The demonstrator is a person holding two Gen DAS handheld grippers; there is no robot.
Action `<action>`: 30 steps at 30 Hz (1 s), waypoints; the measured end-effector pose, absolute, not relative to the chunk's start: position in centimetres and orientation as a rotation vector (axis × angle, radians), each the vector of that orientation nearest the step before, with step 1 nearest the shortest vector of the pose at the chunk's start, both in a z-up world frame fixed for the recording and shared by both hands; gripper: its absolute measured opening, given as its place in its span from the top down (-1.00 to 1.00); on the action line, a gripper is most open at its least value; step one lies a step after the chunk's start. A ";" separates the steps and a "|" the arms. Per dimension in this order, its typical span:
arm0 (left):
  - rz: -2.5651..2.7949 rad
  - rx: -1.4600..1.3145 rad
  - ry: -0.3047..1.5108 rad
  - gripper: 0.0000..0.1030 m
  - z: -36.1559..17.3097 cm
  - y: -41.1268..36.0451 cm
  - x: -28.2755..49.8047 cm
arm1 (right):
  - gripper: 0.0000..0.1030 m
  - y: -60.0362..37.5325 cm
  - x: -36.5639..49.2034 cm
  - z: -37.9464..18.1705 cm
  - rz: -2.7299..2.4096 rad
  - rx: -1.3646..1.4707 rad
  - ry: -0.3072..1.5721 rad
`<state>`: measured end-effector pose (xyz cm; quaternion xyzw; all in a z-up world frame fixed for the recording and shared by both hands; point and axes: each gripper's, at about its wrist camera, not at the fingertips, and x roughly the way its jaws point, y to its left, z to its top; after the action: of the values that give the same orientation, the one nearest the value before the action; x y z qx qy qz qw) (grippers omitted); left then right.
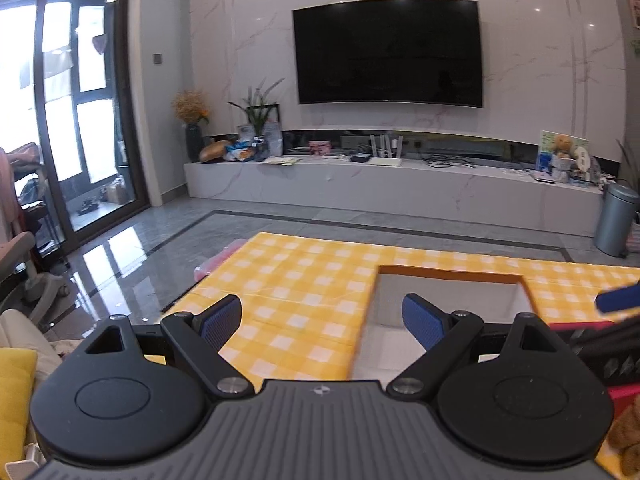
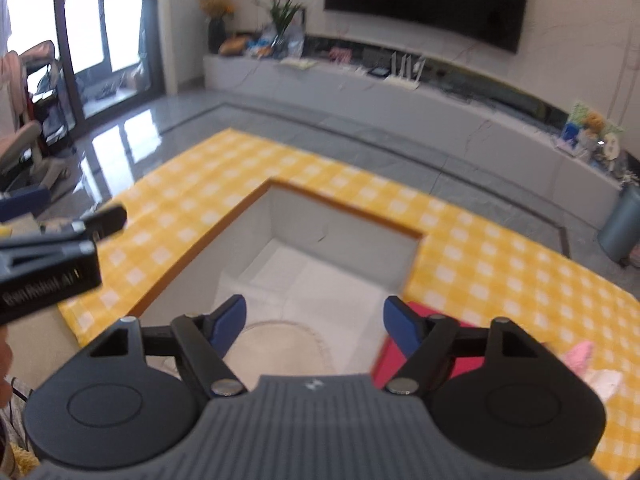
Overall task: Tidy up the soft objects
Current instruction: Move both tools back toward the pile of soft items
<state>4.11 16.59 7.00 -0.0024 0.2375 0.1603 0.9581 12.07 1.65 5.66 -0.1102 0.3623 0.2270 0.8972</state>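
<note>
An open box (image 2: 344, 240) with white inner walls and an orange rim stands on the yellow checked cloth (image 2: 480, 256); it also shows in the left wrist view (image 1: 452, 292). A cream round soft item (image 2: 280, 348) lies inside it. My right gripper (image 2: 314, 324) is open and empty above the box's near side. My left gripper (image 1: 322, 320) is open and empty over the cloth at the box's left edge. A red item (image 2: 408, 344) lies beside the box on its right. A pink and white soft item (image 2: 592, 364) lies on the cloth at right. A brown plush (image 1: 628, 436) shows at the lower right.
The checked cloth (image 1: 300, 280) covers a low table. A grey bin (image 1: 616, 220) stands by the TV bench (image 1: 392, 184) at the back. A chair (image 1: 24, 276) and glass doors are at left. A yellow cushion (image 1: 16, 392) is at the near left.
</note>
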 end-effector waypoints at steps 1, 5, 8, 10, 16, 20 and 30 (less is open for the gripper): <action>0.310 -0.001 0.483 -1.00 7.0 16.0 4.1 | -0.49 0.7 11.8 6.3 0.461 -0.222 0.741; 0.235 -0.002 0.495 -1.00 6.8 13.5 4.4 | -0.62 -3.7 10.1 8.3 0.417 -0.204 0.676; 0.165 0.043 0.506 -1.00 6.4 10.8 4.8 | -0.62 -8.2 8.4 9.4 0.338 -0.204 0.619; 0.127 0.093 0.512 -1.00 6.1 8.7 5.1 | -0.62 -11.4 7.5 9.9 0.285 -0.191 0.599; -0.016 0.082 0.565 -1.00 5.2 3.8 5.9 | -0.73 -21.3 3.8 10.4 0.106 -0.145 0.540; -0.134 0.051 0.605 -1.00 4.4 0.9 6.5 | -0.75 -26.6 2.2 8.8 -0.012 -0.103 0.527; -0.355 0.131 0.742 -1.00 -0.5 -9.6 6.9 | -0.75 -34.3 0.6 -1.1 -0.175 0.086 0.644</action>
<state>6.90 -9.64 -0.53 0.0636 0.3605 -0.1724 0.9145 0.59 -34.34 -1.10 0.0423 0.3159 -0.0858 0.9439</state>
